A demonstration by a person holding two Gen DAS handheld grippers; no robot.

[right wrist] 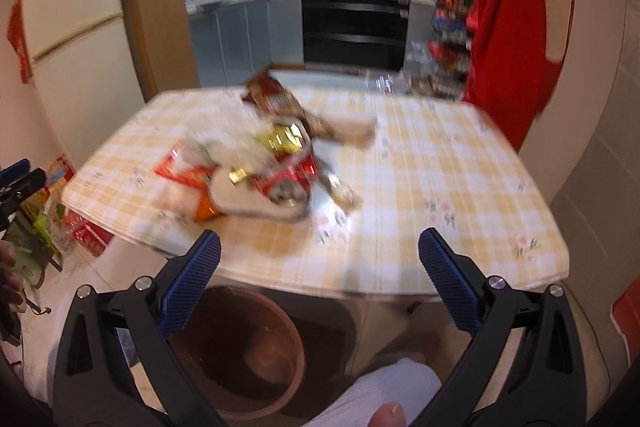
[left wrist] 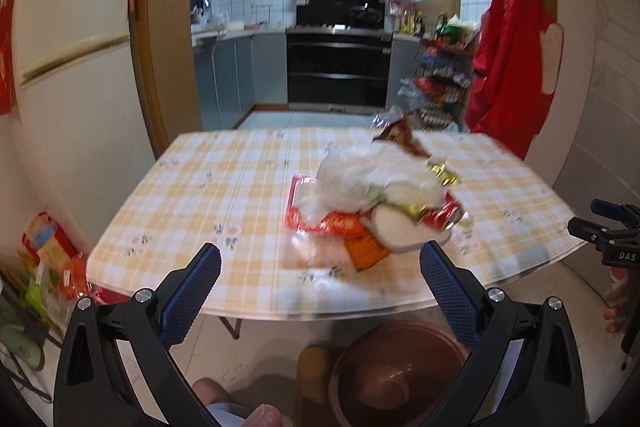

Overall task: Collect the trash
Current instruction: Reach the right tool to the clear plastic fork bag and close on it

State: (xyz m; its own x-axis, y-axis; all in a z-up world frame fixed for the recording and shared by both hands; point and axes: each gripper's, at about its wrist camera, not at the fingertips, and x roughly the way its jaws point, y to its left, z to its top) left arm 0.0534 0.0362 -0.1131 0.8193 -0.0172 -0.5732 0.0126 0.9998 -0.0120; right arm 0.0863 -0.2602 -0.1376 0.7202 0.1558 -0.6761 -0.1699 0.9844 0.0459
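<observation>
While short of the trash pile, both hand-held grippers wide apart, empty

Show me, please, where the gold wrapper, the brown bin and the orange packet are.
gold wrapper (right wrist: 285, 139), right wrist view, its shiny middle.
brown bin (right wrist: 244, 347), right wrist view, its inner wall.
orange packet (left wrist: 366, 251), left wrist view, its visible face.

A cream fridge stood at the left beside a wooden door frame. A black oven faced from the kitchen's far wall, and a red garment hung beside a cluttered wire rack.
</observation>
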